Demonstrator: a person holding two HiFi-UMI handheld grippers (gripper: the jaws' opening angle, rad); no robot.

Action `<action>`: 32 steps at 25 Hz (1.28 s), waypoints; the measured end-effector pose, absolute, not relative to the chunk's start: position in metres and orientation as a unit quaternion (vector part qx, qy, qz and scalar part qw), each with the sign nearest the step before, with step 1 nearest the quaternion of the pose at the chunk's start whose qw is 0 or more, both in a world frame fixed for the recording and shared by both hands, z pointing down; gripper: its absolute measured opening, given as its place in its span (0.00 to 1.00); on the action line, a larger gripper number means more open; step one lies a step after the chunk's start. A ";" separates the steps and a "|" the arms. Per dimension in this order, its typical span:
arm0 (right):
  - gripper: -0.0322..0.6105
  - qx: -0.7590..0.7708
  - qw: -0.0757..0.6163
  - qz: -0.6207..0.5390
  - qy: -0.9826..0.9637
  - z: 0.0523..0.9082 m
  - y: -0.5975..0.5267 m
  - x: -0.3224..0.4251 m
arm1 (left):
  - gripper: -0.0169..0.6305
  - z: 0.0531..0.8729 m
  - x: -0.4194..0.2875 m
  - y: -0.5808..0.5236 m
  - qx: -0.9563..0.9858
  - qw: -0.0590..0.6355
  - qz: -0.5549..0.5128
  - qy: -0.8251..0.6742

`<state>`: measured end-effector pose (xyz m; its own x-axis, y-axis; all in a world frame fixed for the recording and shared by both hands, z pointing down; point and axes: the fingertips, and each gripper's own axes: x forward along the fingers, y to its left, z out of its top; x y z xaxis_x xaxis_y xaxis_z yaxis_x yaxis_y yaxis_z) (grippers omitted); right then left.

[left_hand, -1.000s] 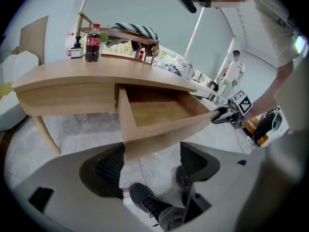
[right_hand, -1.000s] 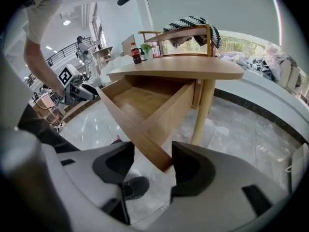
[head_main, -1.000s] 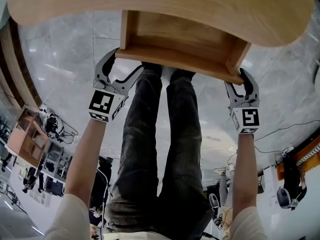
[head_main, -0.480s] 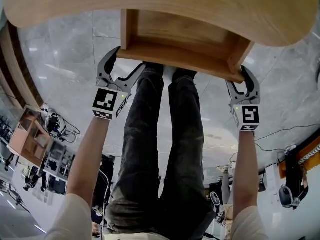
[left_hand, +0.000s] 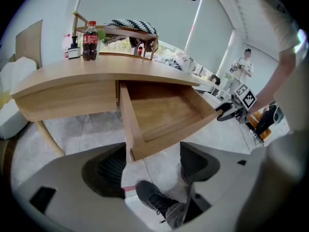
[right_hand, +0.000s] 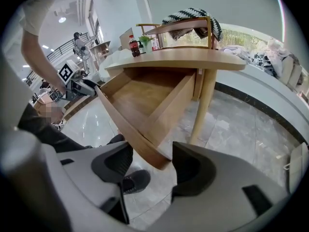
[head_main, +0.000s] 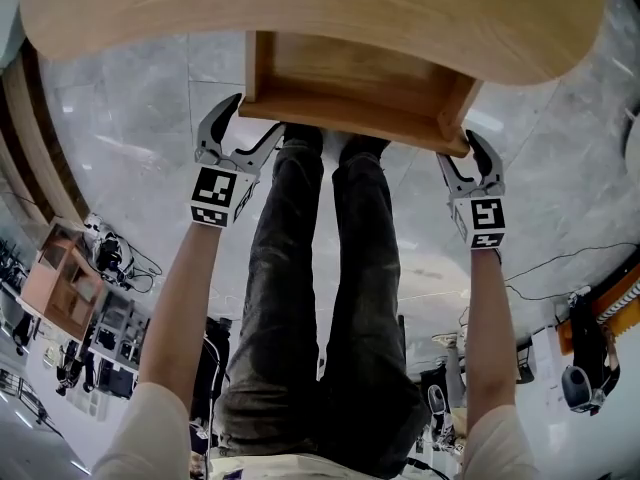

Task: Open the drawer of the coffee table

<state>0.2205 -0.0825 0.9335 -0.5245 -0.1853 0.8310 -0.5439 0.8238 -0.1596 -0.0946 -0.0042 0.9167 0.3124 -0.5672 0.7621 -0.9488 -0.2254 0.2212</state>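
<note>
Left gripper [head_main: 257, 116] sits at the drawer's front left corner with its jaws apart; the corner is just at the gap and the pads are not pressing on wood. Drawer [head_main: 350, 73] is pulled out from under the coffee table [head_main: 300, 8] top, bare wood inside, its front above the person's legs [head_main: 310, 268]. Cola bottle [left_hand: 90, 41] stands upright on the tabletop. Right gripper [head_main: 458, 148] is at the front right corner. Its jaws have just been opening and now stand wide, with the corner between them, space on both sides, no grip. Grey marble floor [head_main: 130, 108] lies below.
</note>
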 end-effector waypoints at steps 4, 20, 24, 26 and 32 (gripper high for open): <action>0.47 0.216 0.443 0.207 -0.845 0.915 -0.082 0.226 | 0.58 0.900 -0.098 -0.009 0.732 0.345 0.282 -0.516; 0.27 0.262 0.402 0.194 -0.856 0.745 -0.113 0.226 | 0.36 0.729 -0.082 -0.025 0.735 0.315 0.284 -0.529; 0.18 0.271 0.396 0.183 -0.858 0.682 -0.111 0.223 | 0.33 0.675 -0.080 -0.019 0.732 0.315 0.292 -0.530; 0.15 0.273 0.389 0.178 -0.862 0.650 -0.113 0.220 | 0.32 0.643 -0.082 -0.023 0.731 0.311 0.287 -0.536; 0.12 0.287 0.356 0.170 -0.873 0.562 -0.126 0.224 | 0.25 0.548 -0.065 -0.042 0.746 0.281 0.268 -0.541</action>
<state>0.2241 -0.1264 0.5622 -0.5818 -0.3806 0.7188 -0.6219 0.7777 -0.0916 -0.0648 -0.0422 0.5480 0.2720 -0.6563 0.7038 -0.9575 -0.2571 0.1304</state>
